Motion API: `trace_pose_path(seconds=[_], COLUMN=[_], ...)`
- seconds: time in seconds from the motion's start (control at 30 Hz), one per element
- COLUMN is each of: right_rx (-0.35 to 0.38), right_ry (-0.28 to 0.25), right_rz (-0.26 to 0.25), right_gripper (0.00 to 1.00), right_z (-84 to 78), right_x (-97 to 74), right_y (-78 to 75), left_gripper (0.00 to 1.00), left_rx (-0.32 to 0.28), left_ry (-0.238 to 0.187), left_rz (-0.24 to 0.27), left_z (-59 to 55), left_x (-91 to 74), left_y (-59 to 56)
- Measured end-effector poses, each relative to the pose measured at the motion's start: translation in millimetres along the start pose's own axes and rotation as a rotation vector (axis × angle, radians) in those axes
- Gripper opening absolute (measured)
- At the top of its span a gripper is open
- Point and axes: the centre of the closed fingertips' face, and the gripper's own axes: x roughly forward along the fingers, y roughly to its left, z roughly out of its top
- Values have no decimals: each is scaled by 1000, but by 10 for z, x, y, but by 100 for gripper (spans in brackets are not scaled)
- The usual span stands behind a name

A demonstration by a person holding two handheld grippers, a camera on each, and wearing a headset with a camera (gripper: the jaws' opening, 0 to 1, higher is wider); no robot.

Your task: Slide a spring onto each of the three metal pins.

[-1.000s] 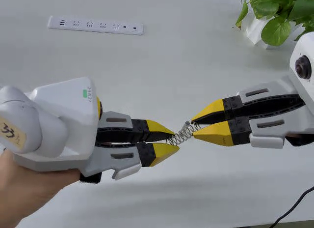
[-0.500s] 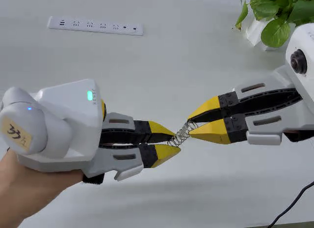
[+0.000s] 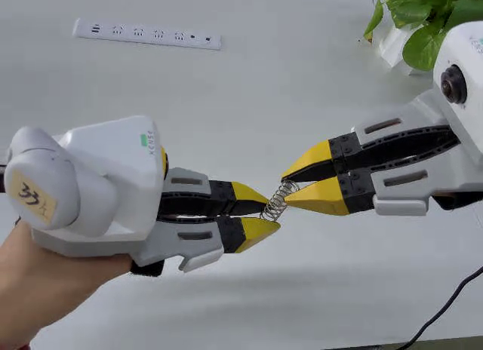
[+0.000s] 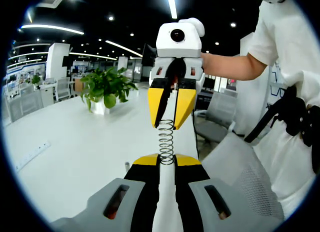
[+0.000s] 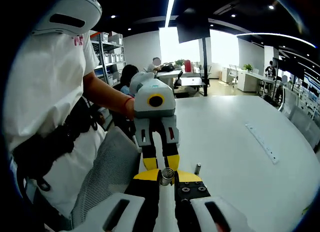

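Change: right gripper (image 3: 287, 190) has edged in on the left gripper (image 3: 273, 213) since a second ago, and the spring (image 3: 278, 201) between them looks shorter and steeper.
Spring: thin bright wire, a small coil with open turns, held in the air over the bench (image 3: 302, 86), end to end between the two sets of tips.
Axis: in the head view it runs from 8 o'clock up to 2 o'clock, low end left, high end right.
Left gripper: in from 9 o'clock, with smooth yellow wedge tips on black fingers and a white shell, clenched on the low end.
Right gripper: in from 3 o'clock, same build, pinching the high end; its own view shows the coil end-on, a round ring.
Pin: small metal pin (image 5: 198, 168), upright on the matt white bench.
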Motion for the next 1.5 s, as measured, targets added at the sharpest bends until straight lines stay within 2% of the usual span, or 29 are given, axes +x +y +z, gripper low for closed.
trace_pose_path(seconds=[0.6,0.73,0.83,0.87,1.03,1.17,1.23,1.33,1.5], right_rx=[-3,-9,-41,-75,-156,-249,-267,-336,-363], right_ry=[25,38,94,122,241,343,371,459,503], right_rz=[14,25,44,64,151,201,224,260,283], right_gripper=[7,14,21,21,21,21,20,18,16], right_z=[-18,13,-29,-39,-103,-149,-158,-213,-227], right_x=[0,-12,-43,-56,7,73,94,107,155], right_y=[7,-1,-37,-17,24,-3,-4,-11,-6], left_gripper=[7,7,7,7,7,7,7,7,7], left_rx=[-10,-11,-11,-11,-9,-6,-4,-1,-6], left_ry=[-21,-24,-30,-29,-30,-33,-31,-30,-32], left_rz=[5,6,7,6,8,14,16,15,19], left_z=[-13,-15,-11,-14,-15,-5,-10,-14,-22], left_x=[-13,-12,-10,-8,-1,-3,-4,1,2], left_y=[-7,-5,-5,-5,3,23,29,26,44])
